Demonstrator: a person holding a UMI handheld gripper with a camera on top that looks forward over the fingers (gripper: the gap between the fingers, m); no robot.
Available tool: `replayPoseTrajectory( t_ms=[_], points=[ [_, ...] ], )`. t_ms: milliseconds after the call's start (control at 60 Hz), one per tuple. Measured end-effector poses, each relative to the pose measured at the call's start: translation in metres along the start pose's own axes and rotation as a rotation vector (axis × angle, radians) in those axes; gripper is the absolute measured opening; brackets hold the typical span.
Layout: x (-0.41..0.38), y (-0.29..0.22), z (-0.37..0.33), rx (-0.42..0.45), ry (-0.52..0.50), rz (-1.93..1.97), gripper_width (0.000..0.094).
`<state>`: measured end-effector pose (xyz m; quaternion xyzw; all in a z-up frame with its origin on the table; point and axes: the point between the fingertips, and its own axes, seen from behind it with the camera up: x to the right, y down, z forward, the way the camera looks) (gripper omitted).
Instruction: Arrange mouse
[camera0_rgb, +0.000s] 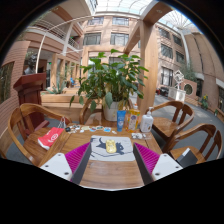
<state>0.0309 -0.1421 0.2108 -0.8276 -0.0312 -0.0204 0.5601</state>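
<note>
Mouse between open fingers.

Table: wood, warm brown, smooth with soft sheen. Chairs: curved wooden frames, polished look. Gripper fingers: dark matt plastic; pads magenta, finely ridged, standing apart. Mat between them: pale grey, matt. Bottle: white plastic, smooth. Plant: glossy green leaves. Building walls: matt reddish brick, glass panes.
</note>
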Motion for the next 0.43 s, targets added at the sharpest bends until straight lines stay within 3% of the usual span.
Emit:
replayPoseTrajectory(
  t_ms=[433],
  points=[
    [-0.009,0.019,-0.044,-0.022,-0.008,-0.004,0.0853]
  ],
)
